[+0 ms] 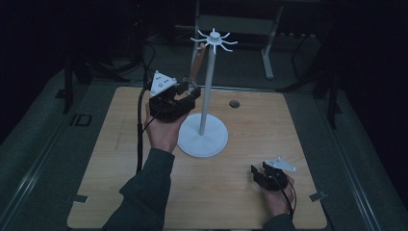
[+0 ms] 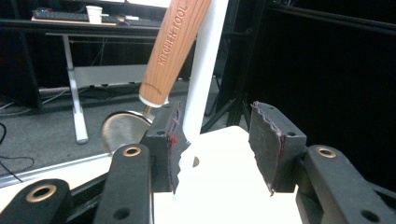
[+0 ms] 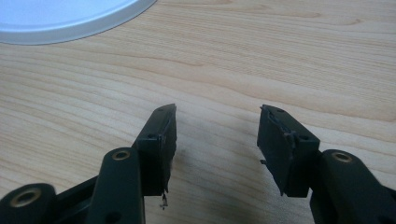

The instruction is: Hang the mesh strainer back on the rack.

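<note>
High view: left gripper (image 1: 188, 89), jaws spread, just beside the white stand (image 1: 202, 137); wooden-handled utensil (image 1: 197, 62) hangs free; right gripper (image 1: 262, 173) spread, well apart.

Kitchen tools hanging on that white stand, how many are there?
1. A wooden-handled kitchen tool hangs from the white stand's top hooks, by the left gripper. Others may hide behind the pole.

I see the white pole stand with a round base (image 1: 202, 137) near the middle of the light wooden table (image 1: 240, 192). The wooden-handled kitchen tool (image 1: 196, 65) hangs from its spoked top, left of the pole. My left gripper (image 1: 185, 91) sits beside that handle; my right gripper (image 1: 262, 174) rests at the table's near right.
</note>
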Motion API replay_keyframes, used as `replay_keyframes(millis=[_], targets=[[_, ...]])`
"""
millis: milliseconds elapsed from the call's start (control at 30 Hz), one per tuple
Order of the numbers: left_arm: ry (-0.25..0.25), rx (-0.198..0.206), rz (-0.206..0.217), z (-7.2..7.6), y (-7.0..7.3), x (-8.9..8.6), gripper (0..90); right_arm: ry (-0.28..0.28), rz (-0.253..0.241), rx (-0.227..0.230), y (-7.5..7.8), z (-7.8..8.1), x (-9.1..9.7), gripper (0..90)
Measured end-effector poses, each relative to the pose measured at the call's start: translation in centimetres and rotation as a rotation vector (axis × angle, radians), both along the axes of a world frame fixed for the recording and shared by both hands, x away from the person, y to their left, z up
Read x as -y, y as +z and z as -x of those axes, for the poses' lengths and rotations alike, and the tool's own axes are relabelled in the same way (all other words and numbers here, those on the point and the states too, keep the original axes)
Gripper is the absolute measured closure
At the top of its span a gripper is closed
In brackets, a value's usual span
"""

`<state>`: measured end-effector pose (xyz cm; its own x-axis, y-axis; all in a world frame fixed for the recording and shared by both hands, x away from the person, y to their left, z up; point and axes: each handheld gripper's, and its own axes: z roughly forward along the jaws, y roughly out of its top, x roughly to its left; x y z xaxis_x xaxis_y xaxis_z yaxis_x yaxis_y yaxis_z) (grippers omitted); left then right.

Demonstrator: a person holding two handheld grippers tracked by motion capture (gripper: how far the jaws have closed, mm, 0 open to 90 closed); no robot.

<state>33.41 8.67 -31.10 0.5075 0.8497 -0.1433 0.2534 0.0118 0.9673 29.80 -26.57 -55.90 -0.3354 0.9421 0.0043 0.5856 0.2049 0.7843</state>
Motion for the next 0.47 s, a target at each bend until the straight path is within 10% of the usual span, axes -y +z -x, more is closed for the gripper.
replay_keyframes(millis=[467], targets=[[-0.033,-0.013,-0.001,0.23,-0.21,0.05,53.2,-0.003,-0.003,0.001,0.0,0.0,0.04,46.5]])
